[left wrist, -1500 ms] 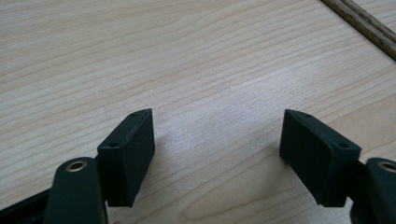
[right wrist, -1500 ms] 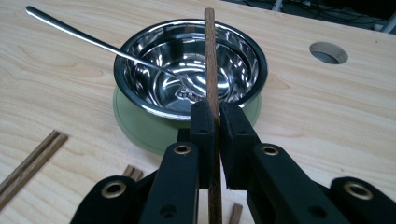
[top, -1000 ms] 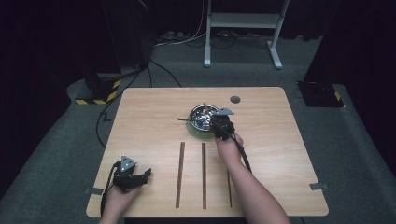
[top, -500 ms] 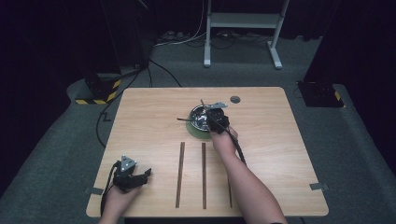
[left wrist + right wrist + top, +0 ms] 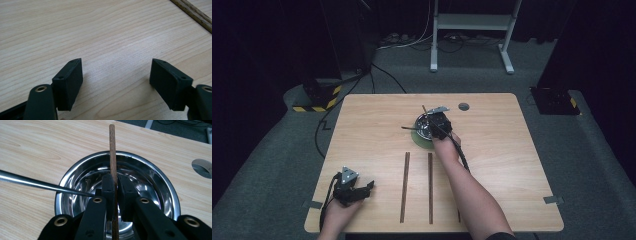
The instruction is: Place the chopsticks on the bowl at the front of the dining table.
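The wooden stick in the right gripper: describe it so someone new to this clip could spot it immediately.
Find the steel bowl on its green mat on the far middle of the wooden table. The right gripper hangs over it, shut on a thin brown stick. Unlike the two sticks lying flat nearer the person, and the metal rod resting in the bowl, this one is clamped between the jaws.

Left gripper point(image 5: 354, 189) sits lower left of the high view, jaws spread wide, hand behind it. Right gripper point(image 5: 435, 121) at frame centre, forearm stretched up from bottom edge, jaws clamped on a thin stick point(image 5: 112, 155)
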Demonstrator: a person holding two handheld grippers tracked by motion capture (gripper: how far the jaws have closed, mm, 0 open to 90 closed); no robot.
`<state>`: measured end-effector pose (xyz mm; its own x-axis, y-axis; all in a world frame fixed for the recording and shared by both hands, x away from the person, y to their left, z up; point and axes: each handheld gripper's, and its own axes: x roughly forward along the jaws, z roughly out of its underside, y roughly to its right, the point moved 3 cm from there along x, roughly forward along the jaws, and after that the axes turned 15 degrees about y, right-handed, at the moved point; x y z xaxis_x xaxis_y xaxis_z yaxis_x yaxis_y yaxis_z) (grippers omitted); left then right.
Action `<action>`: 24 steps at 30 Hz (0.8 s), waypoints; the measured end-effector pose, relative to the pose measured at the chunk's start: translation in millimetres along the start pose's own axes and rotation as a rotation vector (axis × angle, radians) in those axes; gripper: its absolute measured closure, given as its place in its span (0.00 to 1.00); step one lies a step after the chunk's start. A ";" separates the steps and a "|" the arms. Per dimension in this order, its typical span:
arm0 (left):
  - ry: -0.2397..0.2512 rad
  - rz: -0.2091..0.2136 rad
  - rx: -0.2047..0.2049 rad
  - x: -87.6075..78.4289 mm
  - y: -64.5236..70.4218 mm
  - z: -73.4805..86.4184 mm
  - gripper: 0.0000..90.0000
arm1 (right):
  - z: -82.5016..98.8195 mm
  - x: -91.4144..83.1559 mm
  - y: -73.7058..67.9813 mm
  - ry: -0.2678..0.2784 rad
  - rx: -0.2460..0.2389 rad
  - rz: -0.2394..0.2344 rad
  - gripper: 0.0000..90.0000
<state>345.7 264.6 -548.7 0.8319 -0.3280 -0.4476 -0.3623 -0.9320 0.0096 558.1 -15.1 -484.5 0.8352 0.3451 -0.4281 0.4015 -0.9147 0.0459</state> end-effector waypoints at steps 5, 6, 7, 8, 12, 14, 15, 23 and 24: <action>0.000 0.001 0.000 0.0 0.0 0.0 0.30 | -4.5 5.7 -2.5 0.001 0.006 -0.002 0.94; 0.000 0.001 0.000 0.0 0.0 0.1 0.30 | -5.1 7.2 -2.5 0.003 0.002 0.000 0.94; 0.001 0.002 -0.002 0.1 0.1 0.1 0.30 | -5.6 8.5 -3.3 -0.002 0.008 0.000 0.94; 0.001 0.001 -0.002 0.1 0.1 0.1 0.30 | -5.9 10.0 -3.9 -0.004 0.007 0.002 0.94; 0.002 0.001 -0.003 0.1 0.2 0.0 0.30 | -7.2 13.3 -6.5 -0.014 0.005 0.002 0.94; 0.002 0.002 -0.004 0.2 0.2 0.0 0.30 | -7.6 15.0 -8.8 -0.019 -0.002 -0.003 0.94; 0.001 0.001 -0.004 0.1 0.2 0.0 0.30 | -7.6 15.0 -8.8 -0.019 -0.002 -0.003 0.94; 0.002 0.001 -0.004 0.0 0.2 0.0 0.30 | -4.3 18.5 -9.5 -0.037 -0.008 0.001 0.94; 0.001 0.001 -0.003 0.0 0.2 0.0 0.30 | -4.4 18.7 -8.5 -0.037 -0.010 -0.002 0.94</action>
<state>345.7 264.4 -548.7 0.8321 -0.3288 -0.4467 -0.3616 -0.9322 0.0125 572.0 0.1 -488.9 0.8198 0.3390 -0.4616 0.4071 -0.9118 0.0534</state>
